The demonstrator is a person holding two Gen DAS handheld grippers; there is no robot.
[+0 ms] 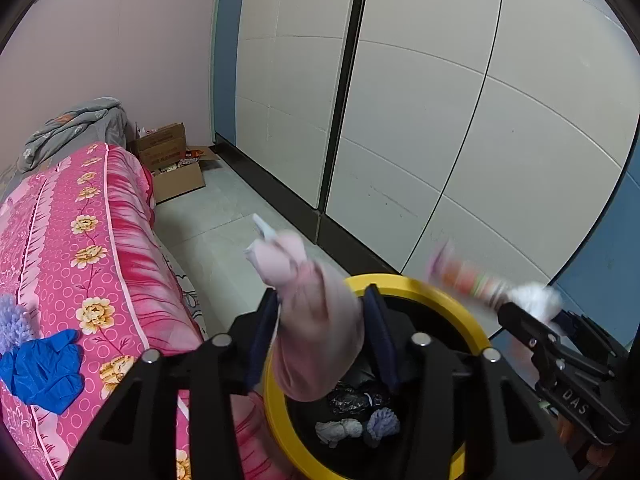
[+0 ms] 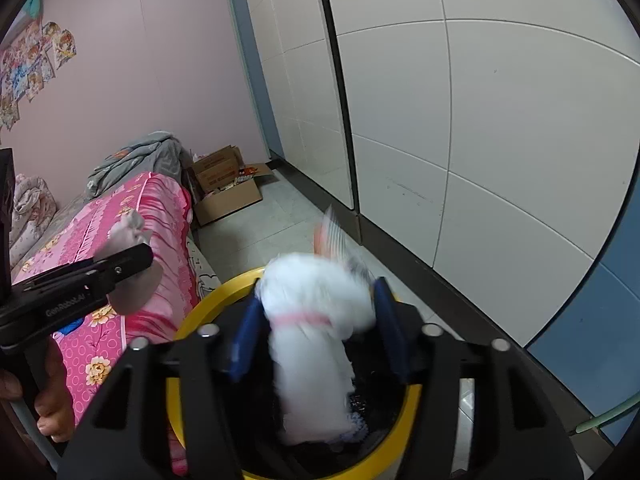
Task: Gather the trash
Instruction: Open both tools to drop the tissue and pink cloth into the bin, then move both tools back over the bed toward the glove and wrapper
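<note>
Hanging over the bin: both grippers tilt down toward the yellow-rimmed trash bin [image 1: 420, 292], which stands on the floor beside the bed [image 1: 100, 240].
Left gripper [image 1: 324, 304]: jaws spread apart, released; a pale pink cloth [image 1: 316, 328] sits between the blue fingers [image 1: 262, 340], blurred, and the pads do not look pressed on it.
Right gripper [image 2: 316, 312]: jaws likewise parted and let go; a white fluffy cloth [image 2: 316, 320] smears between the blue fingers [image 2: 244, 340], its lower end reaching into the bin's dark mouth.
Striped wrapper [image 1: 468, 280]: blurred, just ahead of the white cloth at the right gripper's tip; whether it touches the cloth I cannot tell.
Hand pose: in the right wrist view a hand [image 2: 52, 392] grips the left gripper's handle at the lower left, the tool slanting down toward the bin.
Inside the bin: a grey rag [image 1: 340, 430], a lilac fluffy piece [image 1: 382, 424] and dark crumpled plastic lie at the bottom.
On the bed: a blue glove [image 1: 44, 368] and a lilac chenille piece [image 1: 14, 320] lie on the pink flowered cover.
Far end: open cardboard boxes [image 1: 172, 164] on the floor by the pink wall.
</note>
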